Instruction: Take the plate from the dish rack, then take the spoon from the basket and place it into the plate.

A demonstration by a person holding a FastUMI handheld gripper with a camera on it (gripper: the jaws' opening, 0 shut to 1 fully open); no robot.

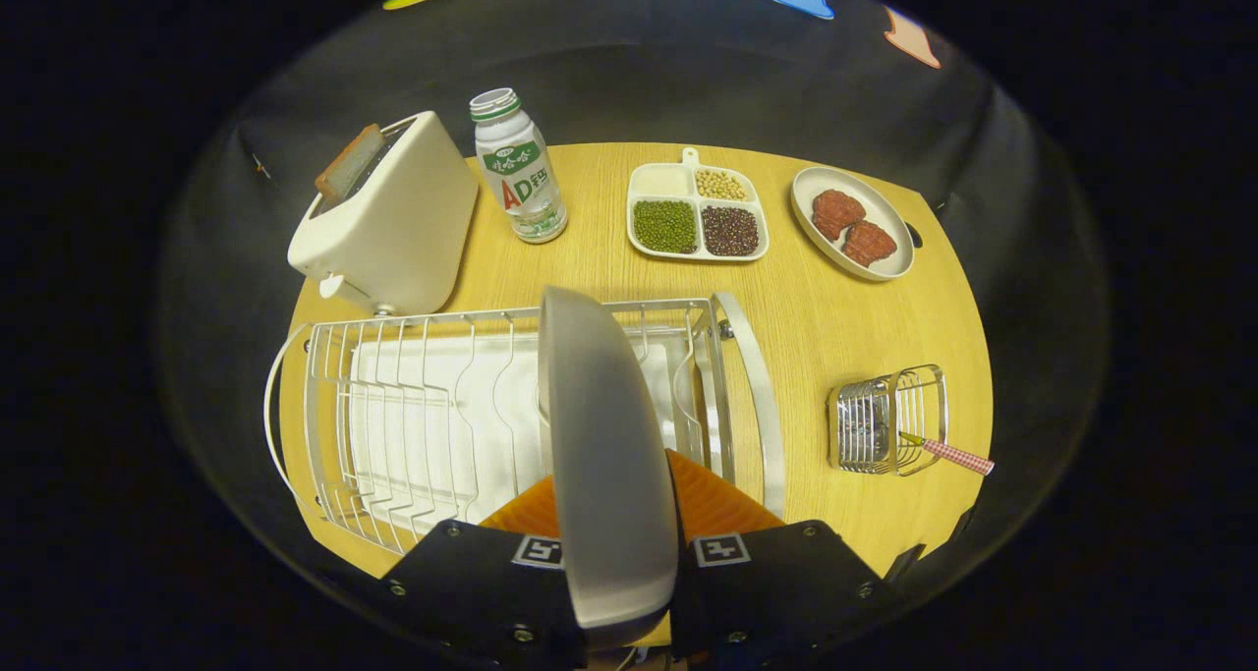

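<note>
A grey plate [601, 455] stands on edge between my two fingers, and my gripper [621, 563] is shut on its lower rim. The plate rises above the wire dish rack [432, 416], which lies just ahead of the fingers on the wooden table [835, 327]. To the right of the rack stands a small wire basket [885, 420]. The spoon [948, 452] leans out of it, showing a checked handle that points right.
Beyond the rack stand a white toaster [388, 219] with a slice in it and a plastic bottle [518, 167]. Farther right lie a divided tray of beans [696, 214] and an oval dish with meat [851, 224]. The table edge curves close behind the basket.
</note>
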